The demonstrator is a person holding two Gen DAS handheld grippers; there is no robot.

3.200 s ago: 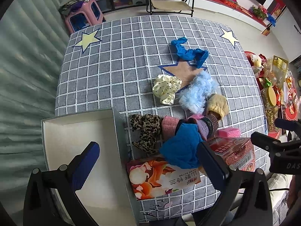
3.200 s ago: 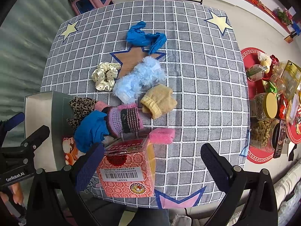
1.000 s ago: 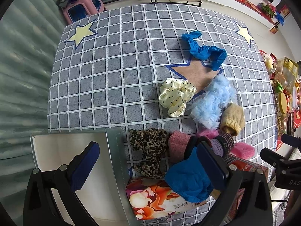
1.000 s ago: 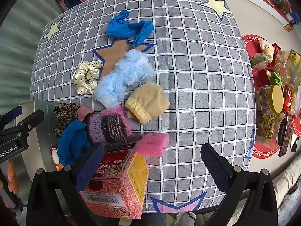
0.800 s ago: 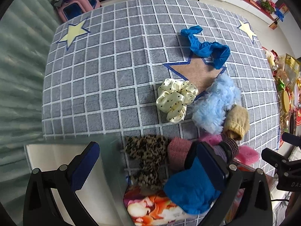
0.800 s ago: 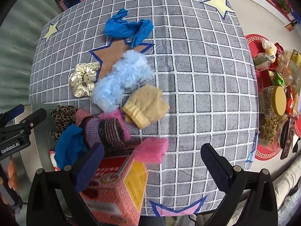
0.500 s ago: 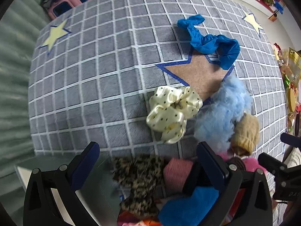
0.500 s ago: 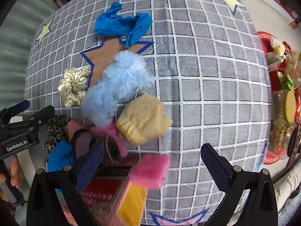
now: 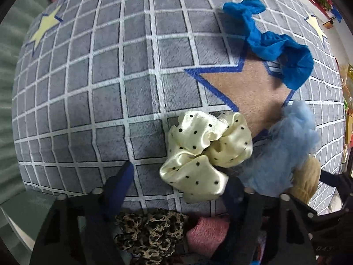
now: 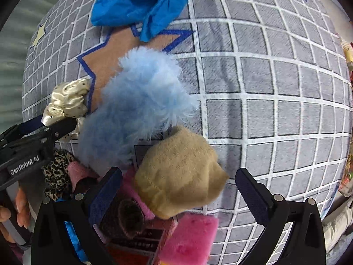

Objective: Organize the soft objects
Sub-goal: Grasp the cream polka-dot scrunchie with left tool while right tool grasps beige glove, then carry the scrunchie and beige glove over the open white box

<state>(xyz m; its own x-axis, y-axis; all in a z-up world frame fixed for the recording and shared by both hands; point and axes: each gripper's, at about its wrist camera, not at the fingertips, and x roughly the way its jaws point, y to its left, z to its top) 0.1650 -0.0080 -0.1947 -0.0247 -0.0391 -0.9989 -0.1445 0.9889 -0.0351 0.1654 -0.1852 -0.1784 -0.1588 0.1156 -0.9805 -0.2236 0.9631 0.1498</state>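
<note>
My left gripper (image 9: pixel 178 190) is open, its fingers on either side of a cream polka-dot scrunchie (image 9: pixel 205 154) lying on the grey checked cloth (image 9: pixel 110 88). My right gripper (image 10: pixel 178 190) is open, low over a tan knitted sock (image 10: pixel 178 172). A fluffy light-blue piece (image 10: pixel 136 112) lies between scrunchie and sock. A crumpled blue cloth (image 10: pixel 141 6) lies farther back on the brown star. A leopard scrunchie (image 9: pixel 150 234), a pink knit piece (image 9: pixel 205 234) and a pink sponge (image 10: pixel 187 240) lie near the front edge.
A red printed box (image 10: pixel 136 245) lies under the right gripper beside the sponge. The left gripper's body (image 10: pixel 28 152) shows in the right wrist view at the left. Jars and packets (image 9: pixel 347 92) sit beyond the table's right edge.
Both grippers have moved forward and down toward the table. The left one now straddles the cream scrunchie, the right one hangs over the tan sock. The white box has left the left view.
</note>
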